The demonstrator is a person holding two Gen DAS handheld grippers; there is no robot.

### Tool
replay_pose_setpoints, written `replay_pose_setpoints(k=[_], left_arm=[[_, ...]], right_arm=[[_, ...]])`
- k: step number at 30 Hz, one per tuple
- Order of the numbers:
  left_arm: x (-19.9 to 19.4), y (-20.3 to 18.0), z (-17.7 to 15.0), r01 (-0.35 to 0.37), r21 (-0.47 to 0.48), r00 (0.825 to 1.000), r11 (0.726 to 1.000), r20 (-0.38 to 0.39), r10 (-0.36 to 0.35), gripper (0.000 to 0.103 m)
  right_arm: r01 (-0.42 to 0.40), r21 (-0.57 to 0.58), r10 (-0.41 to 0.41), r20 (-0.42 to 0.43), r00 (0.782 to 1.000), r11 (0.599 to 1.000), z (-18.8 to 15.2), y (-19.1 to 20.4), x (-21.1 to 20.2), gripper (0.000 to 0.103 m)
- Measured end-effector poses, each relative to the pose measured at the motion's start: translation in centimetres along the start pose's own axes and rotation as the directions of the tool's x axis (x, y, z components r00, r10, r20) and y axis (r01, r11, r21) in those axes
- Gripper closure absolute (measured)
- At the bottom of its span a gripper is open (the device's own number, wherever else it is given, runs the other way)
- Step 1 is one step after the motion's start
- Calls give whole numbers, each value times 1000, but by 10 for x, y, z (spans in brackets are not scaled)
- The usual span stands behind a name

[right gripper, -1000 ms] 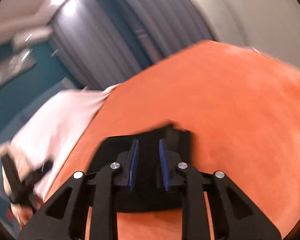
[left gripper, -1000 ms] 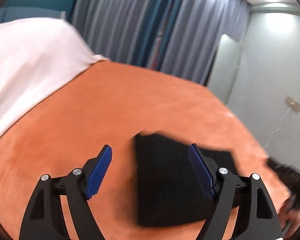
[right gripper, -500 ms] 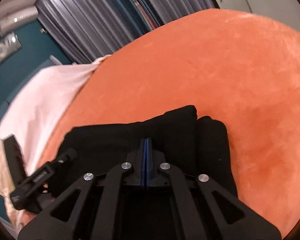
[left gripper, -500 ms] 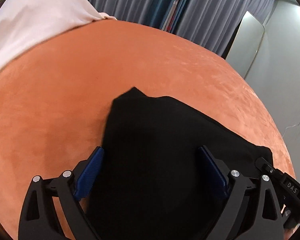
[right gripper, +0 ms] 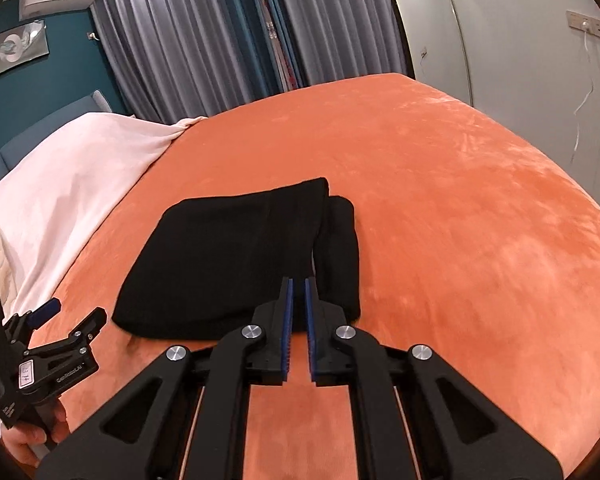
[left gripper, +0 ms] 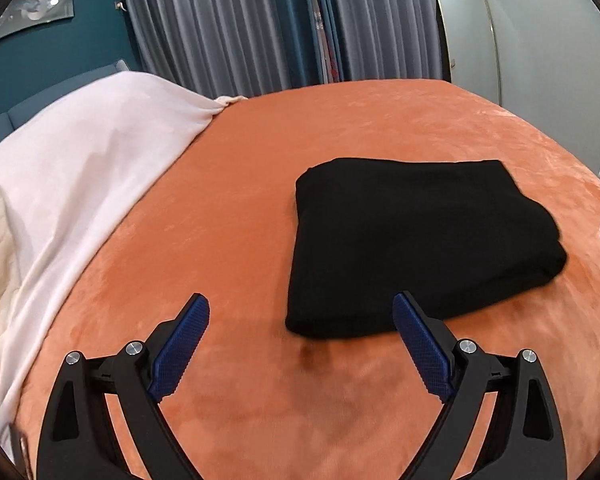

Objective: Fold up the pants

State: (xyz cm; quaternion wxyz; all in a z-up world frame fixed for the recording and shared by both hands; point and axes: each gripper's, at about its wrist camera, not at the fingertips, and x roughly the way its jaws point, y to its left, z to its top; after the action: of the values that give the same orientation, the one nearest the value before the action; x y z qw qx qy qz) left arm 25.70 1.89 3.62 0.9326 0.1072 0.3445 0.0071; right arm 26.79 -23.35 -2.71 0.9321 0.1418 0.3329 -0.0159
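Pants (left gripper: 416,240) lie folded into a compact black rectangle on the orange bed (left gripper: 228,208), toward its near edge and well clear of the white sheet (left gripper: 84,168) on the left side. In the right wrist view the stack shows layered edges on its right side, one fold lying slightly proud of the next; the bundle looks settled and flat.

Left gripper (left gripper: 300,344): jaws spread wide, nothing between them, hovering over bare blanket just short of the near left corner of the pants. Not touching the cloth.

Right gripper (right gripper: 297,320): jaws nearly pressed together with only a thin gap, pinching nothing. Its tips sit at the near edge of the bundle; contact cannot be confirmed.

Judgement: folding appears complete or nearly so. Both tools stand off the garment, probably so the folds are not dragged out of line. Any remaining work would be squaring the offset layers on the right.
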Motion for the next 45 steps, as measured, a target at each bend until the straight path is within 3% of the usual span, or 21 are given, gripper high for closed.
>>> replay_pose_setpoints(k=[5, 16, 17, 19, 20, 26, 31, 45], left_arm=[[-20, 0, -10, 33, -13, 999, 999, -14, -33, 12], [-33, 8, -53, 93, -44, 994, 995, -57, -96, 12], [-37, 8, -56, 89, -46, 995, 995, -48, -92, 10], [-47, 9, -61, 96, -58, 995, 994, -18, -97, 7], [-52, 8, -62, 105, -63, 994, 992, -10, -106, 7], [-77, 0, -65, 124, -39, 992, 991, 18, -124, 6], [-90, -8, -76, 151, -18, 989, 988, 4, -151, 6], [-120, -3, -86, 167, -31, 986, 985, 19, -167, 6]], right_arm=[[14, -31, -13, 13, 1000, 999, -30, -3, -29, 96], [14, -28, -15, -51, 999, 1000, -75, 10, -33, 91], [26, -34, -28, -48, 998, 999, -80, 12, -37, 85], [63, -49, -64, -27, 998, 997, -87, 16, -47, 42], [83, -56, -83, -3, 997, 995, -91, 19, -54, 36], [195, -139, -183, 98, 978, 971, -110, 42, -96, 35], [207, -114, -195, 104, 975, 972, -123, 45, -120, 28], [218, -74, -211, 88, 974, 973, -140, 51, -142, 28]])
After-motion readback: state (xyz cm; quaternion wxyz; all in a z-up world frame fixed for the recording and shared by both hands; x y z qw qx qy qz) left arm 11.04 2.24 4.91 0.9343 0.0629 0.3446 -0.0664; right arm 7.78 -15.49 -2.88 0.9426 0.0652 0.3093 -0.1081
